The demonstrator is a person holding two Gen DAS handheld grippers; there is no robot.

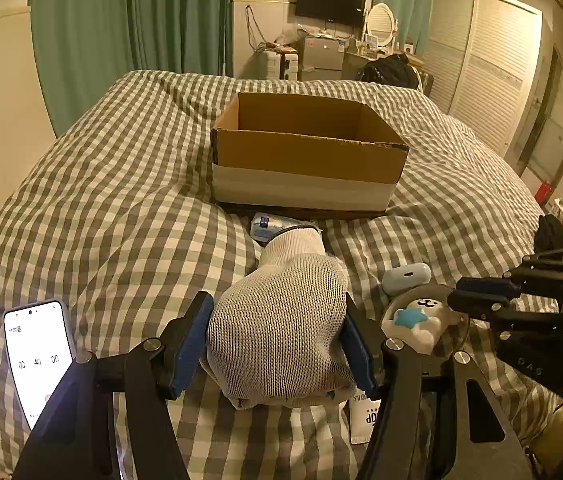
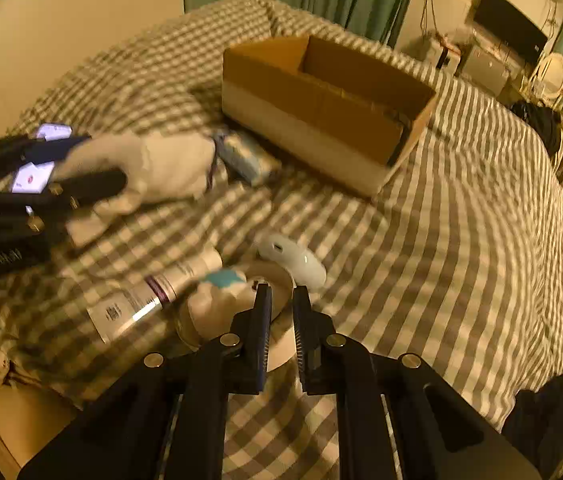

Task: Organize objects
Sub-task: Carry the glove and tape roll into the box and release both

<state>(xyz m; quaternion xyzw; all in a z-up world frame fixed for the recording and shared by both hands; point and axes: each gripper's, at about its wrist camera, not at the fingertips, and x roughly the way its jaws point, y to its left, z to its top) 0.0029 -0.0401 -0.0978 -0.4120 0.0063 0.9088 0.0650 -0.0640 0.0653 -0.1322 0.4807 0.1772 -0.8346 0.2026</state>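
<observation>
My left gripper [image 1: 277, 328] is shut on a white knitted glove [image 1: 281, 332], holding it over the checked bed; it also shows in the right wrist view [image 2: 141, 168]. An open cardboard box [image 1: 305, 152] stands beyond it, also seen in the right wrist view [image 2: 321, 104]. My right gripper [image 2: 281, 300] has its jaws nearly together around the edge of a round disc holding a white plush toy with a blue star [image 2: 221, 296]; the toy shows in the left wrist view [image 1: 417, 320]. A pale blue case [image 1: 405, 278] lies beside it.
A phone [image 1: 37, 356] lies at the left on the bed. A tissue pack [image 1: 277, 226] lies in front of the box. A white tube [image 2: 153, 296] lies left of the plush toy. A wardrobe [image 1: 481, 64] and a cluttered desk [image 1: 321, 52] stand beyond the bed.
</observation>
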